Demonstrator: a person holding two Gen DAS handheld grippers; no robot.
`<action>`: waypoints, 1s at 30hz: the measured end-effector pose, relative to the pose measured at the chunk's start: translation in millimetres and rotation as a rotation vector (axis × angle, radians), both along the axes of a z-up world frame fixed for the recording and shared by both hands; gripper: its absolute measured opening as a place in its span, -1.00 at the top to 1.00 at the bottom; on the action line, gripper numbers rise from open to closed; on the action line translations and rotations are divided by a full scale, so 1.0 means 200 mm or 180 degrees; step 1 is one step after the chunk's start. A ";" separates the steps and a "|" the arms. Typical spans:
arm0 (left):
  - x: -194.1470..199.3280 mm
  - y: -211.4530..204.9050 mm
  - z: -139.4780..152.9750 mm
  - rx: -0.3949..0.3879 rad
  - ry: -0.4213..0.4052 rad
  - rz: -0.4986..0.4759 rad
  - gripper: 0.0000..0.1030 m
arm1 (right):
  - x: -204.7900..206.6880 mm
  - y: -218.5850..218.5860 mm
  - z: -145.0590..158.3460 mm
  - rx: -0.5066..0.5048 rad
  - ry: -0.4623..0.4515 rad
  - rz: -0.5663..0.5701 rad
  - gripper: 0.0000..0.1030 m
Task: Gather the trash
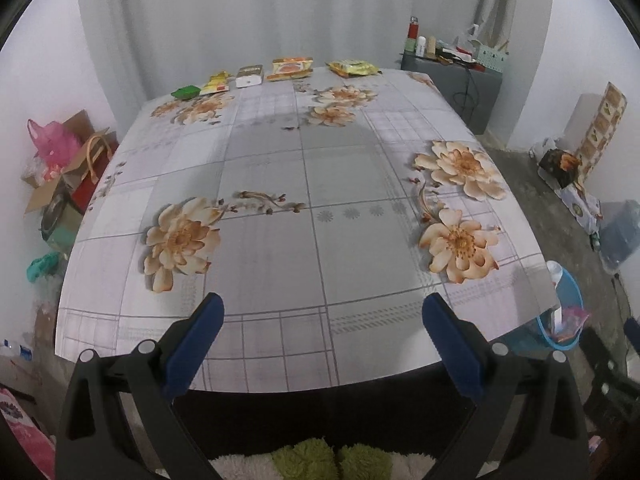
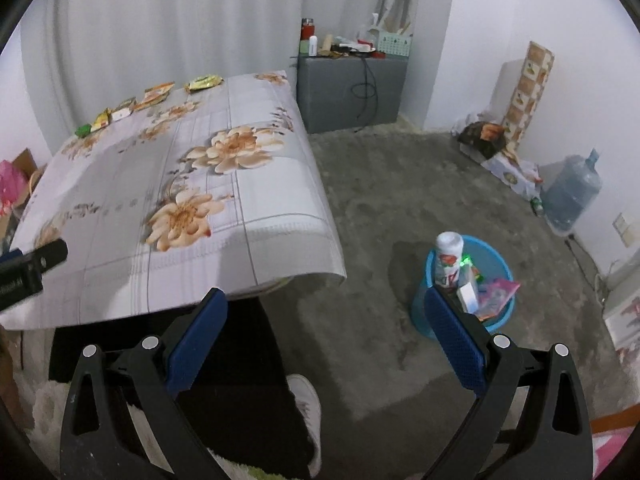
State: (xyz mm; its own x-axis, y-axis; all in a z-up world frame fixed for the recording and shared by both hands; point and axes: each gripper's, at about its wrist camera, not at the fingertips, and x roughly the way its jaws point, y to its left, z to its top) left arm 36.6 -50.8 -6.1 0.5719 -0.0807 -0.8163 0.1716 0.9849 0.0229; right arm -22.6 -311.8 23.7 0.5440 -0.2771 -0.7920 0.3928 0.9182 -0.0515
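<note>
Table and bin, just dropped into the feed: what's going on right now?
Nothing is being held. Both the left gripper and the right gripper hang open and empty near the table's front edge. Five pieces of trash lie in a row along the far edge, from a green wrapper to a yellow-green packet. The blue bin on the floor already holds several items.

Blue bin (image 1: 562,312) partly hidden behind table edge (image 1: 532,304); wrapper (image 1: 290,67) print unreadable.
</note>
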 end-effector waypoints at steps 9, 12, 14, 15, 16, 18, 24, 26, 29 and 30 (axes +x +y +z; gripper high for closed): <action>-0.05 0.00 0.05 0.0007 -0.0107 -0.0015 -0.89 | -0.03 0.02 0.01 -0.0075 -0.0029 0.0040 -0.84; -0.06 -0.01 0.06 0.0010 -0.0109 -0.0015 -0.89 | -0.04 0.02 0.02 -0.0060 -0.0031 0.0023 -0.84; -0.06 -0.01 0.06 0.0010 -0.0108 -0.0019 -0.89 | -0.05 0.02 0.02 -0.0057 -0.0051 -0.0001 -0.84; -0.06 -0.01 0.06 0.0010 -0.0110 -0.0020 -0.89 | -0.05 0.01 0.02 -0.0054 -0.0055 -0.0009 -0.84; -0.06 -0.01 0.06 0.0010 -0.0112 -0.0018 -0.89 | -0.05 0.01 0.02 -0.0051 -0.0059 -0.0018 -0.84; -0.06 -0.01 0.06 0.0011 -0.0110 -0.0016 -0.89 | -0.06 0.01 0.03 -0.0042 -0.0067 -0.0028 -0.84; -0.07 -0.01 0.06 0.0028 -0.0086 0.0011 -0.89 | -0.06 0.00 0.03 -0.0040 -0.0071 -0.0016 -0.84; -0.08 0.00 0.06 0.0036 -0.0076 0.0012 -0.89 | -0.05 0.00 0.03 -0.0036 -0.0070 -0.0011 -0.84; -0.08 0.00 0.06 0.0044 -0.0071 0.0007 -0.89 | -0.05 0.00 0.03 -0.0035 -0.0077 -0.0016 -0.84; -0.08 0.00 0.06 0.0048 -0.0070 0.0003 -0.89 | -0.05 0.00 0.03 -0.0036 -0.0077 -0.0017 -0.84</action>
